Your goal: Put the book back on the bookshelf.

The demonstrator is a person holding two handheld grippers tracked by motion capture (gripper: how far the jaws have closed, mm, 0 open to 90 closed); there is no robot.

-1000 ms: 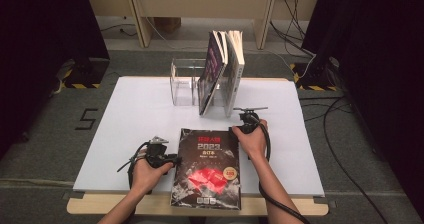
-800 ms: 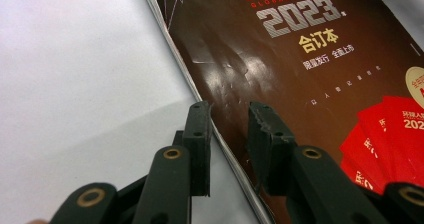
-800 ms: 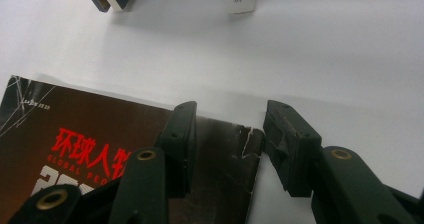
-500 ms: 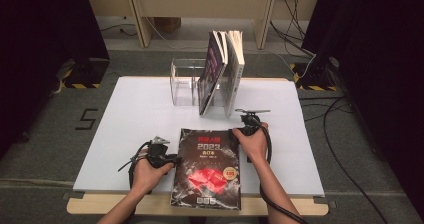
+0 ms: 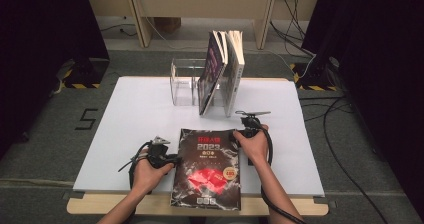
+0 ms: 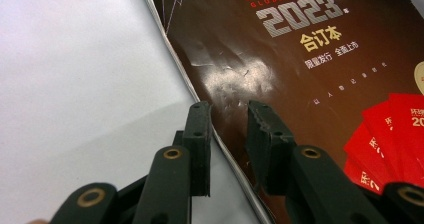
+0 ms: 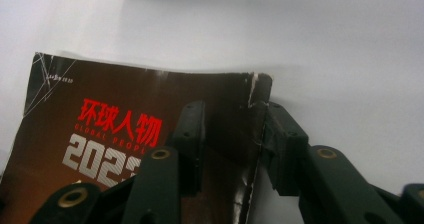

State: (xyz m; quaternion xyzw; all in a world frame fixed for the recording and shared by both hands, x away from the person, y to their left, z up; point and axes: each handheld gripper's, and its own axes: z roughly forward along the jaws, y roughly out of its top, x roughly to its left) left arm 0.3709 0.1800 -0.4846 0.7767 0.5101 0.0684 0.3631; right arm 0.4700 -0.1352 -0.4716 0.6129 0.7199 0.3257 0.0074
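Lying flat near the front edge of the white table (image 5: pixel 125 114), the dark glossy magazine with red lettering and red envelopes on its cover (image 5: pixel 207 169) is flanked by both grippers. Its left edge is straddled by the left gripper (image 6: pixel 227 116), whose jaws stand apart, one on the table, one over the cover, nothing clenched. Its far right corner sits between the jaws of the right gripper (image 7: pixel 235 116), which have just been closing without gripping. Behind, upright books (image 5: pixel 222 71) lean in a clear acrylic rack (image 5: pixel 182 81)
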